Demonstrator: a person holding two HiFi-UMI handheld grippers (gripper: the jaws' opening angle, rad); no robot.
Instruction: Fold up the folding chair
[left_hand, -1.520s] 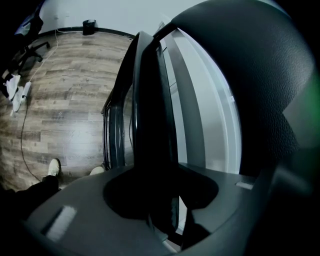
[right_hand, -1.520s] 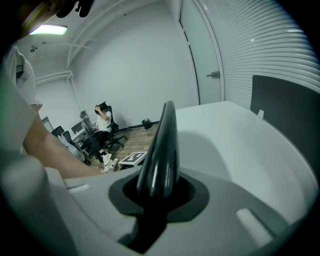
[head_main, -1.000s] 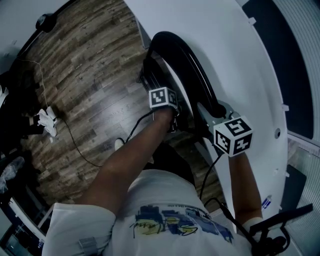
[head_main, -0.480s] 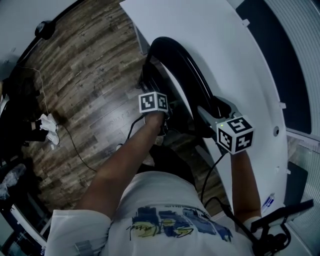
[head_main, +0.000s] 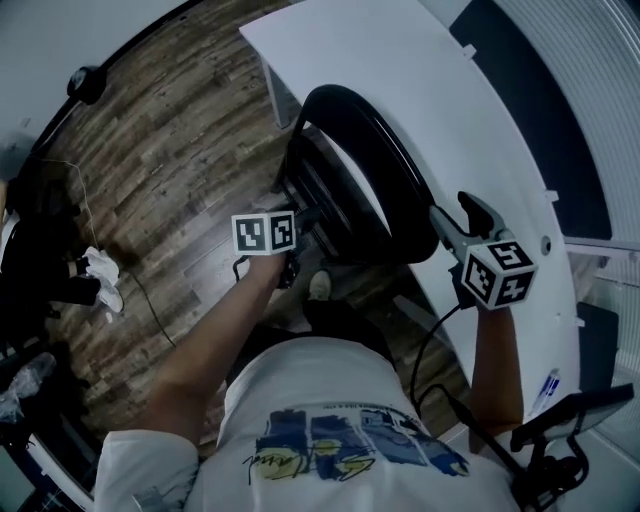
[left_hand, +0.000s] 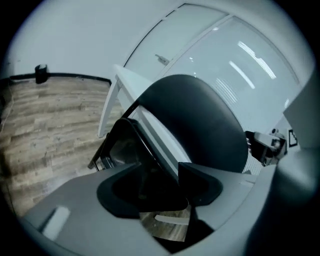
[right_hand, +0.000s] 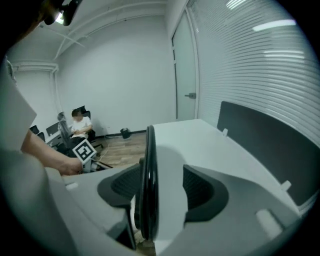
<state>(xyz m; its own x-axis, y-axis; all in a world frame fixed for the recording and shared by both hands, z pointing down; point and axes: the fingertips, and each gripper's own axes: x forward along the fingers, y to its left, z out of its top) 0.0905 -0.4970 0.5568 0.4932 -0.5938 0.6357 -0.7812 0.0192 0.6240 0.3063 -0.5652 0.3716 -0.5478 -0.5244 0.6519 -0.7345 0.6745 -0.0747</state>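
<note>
The black folding chair stands against the white table (head_main: 420, 80). Its curved backrest (head_main: 385, 170) arcs along the table edge, and the seat (head_main: 318, 205) lies to its left. My left gripper (head_main: 297, 225) reaches the seat from the left. In the left gripper view the dark seat frame (left_hand: 122, 145) runs down between the jaws of this gripper (left_hand: 160, 172), which look shut on it. My right gripper (head_main: 462, 222) is just right of the backrest's near end. Its jaws have just been opening. The backrest's thin rim (right_hand: 149, 175) stands between the jaws of this gripper (right_hand: 161, 175) with gaps on both sides.
Wood floor (head_main: 170, 150) spreads left of the chair, with a cable and a white bundle (head_main: 100, 270) on it. My shoe (head_main: 320, 285) is near the chair's foot. A dark panel (right_hand: 265, 135) lines the table's far side. A seated person (right_hand: 80, 122) is at the back wall.
My left gripper has swung left and nearer the camera. My right gripper has let go of the backrest's end, opened wide and drawn slightly back to the right.
</note>
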